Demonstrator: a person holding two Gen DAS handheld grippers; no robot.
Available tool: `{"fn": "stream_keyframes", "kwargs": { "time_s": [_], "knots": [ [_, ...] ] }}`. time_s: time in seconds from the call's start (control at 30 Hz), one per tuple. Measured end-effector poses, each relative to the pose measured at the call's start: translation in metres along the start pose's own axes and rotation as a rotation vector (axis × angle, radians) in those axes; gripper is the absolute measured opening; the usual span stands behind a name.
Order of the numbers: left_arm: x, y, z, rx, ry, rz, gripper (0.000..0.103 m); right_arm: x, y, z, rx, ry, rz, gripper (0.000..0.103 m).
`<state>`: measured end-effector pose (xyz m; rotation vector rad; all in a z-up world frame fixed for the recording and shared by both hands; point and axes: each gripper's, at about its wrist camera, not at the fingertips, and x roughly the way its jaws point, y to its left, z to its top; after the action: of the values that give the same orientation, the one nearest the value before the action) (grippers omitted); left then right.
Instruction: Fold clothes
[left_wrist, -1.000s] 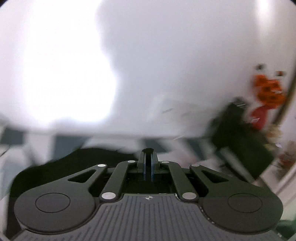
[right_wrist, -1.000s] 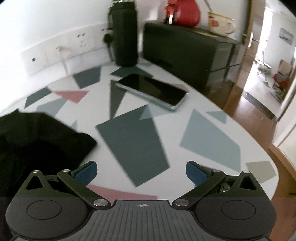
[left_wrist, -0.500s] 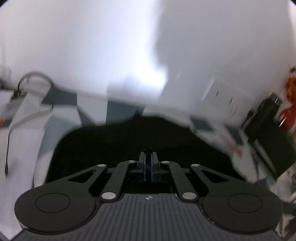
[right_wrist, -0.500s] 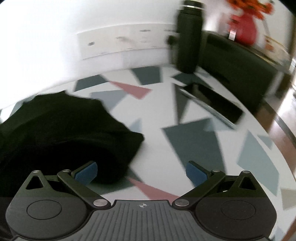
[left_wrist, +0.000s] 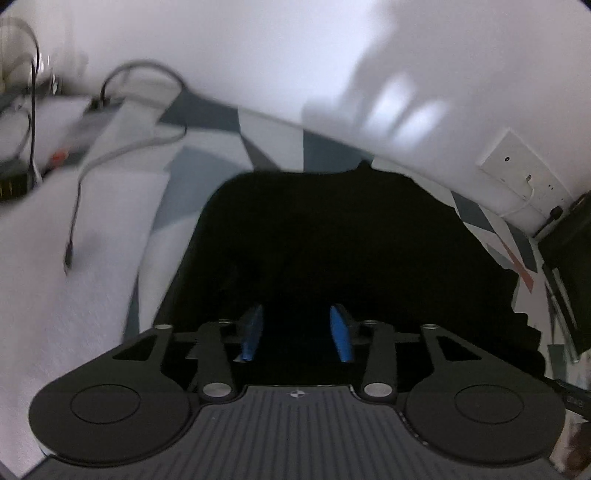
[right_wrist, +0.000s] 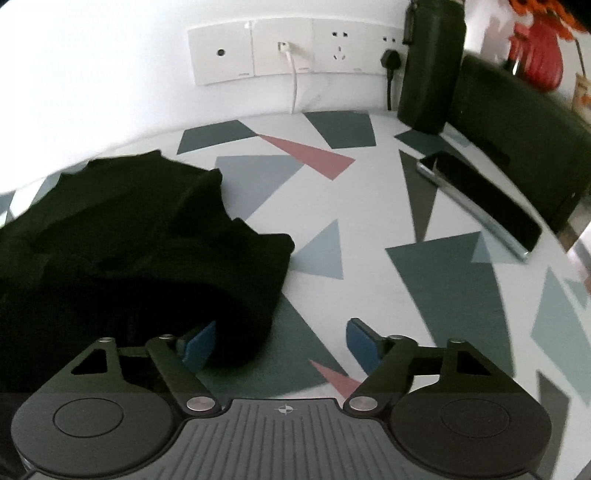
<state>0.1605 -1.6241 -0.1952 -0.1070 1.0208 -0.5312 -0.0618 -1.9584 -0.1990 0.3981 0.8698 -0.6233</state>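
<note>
A black garment (left_wrist: 332, 243) lies bunched on the patterned table, filling the middle of the left wrist view. My left gripper (left_wrist: 297, 334) hangs over its near part, open, with only dark cloth showing between the blue pads. In the right wrist view the same black garment (right_wrist: 129, 251) sits at the left, its rounded folded edge reaching between the fingers. My right gripper (right_wrist: 282, 341) is open there; the left pad (right_wrist: 199, 341) is next to the cloth edge and the right pad is over bare table.
A phone (right_wrist: 480, 201), a dark bottle (right_wrist: 430, 66) and a black box (right_wrist: 524, 140) stand at the right by the wall sockets (right_wrist: 288, 48). Cables and a small device (left_wrist: 85, 125) lie at the far left of the table (right_wrist: 369, 206).
My left gripper went from shut to open and swung down over the garment. My right gripper swung left toward the garment, whose edge now lies between its fingers.
</note>
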Motion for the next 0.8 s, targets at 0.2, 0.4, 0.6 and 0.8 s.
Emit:
{"fn": "stream_keyframes", "kwargs": {
  "time_s": [0.2, 0.4, 0.6, 0.8],
  "knots": [
    [0.009, -0.012, -0.006, 0.081, 0.006, 0.042, 0.050, 0.017, 0.000, 0.009, 0.030, -0.032, 0.011, 0.048],
    [0.019, -0.036, -0.011, 0.225, 0.028, 0.106, 0.069, 0.015, -0.008, 0.021, -0.064, -0.076, -0.005, 0.009],
    [0.025, -0.043, -0.009, 0.248, 0.038, 0.135, 0.073, 0.013, -0.057, 0.030, 0.030, -0.092, -0.091, 0.009],
    [0.026, -0.040, -0.007, 0.218, 0.032, 0.116, 0.079, 0.016, -0.065, 0.017, 0.017, -0.091, -0.115, 0.014]
  ]
}}
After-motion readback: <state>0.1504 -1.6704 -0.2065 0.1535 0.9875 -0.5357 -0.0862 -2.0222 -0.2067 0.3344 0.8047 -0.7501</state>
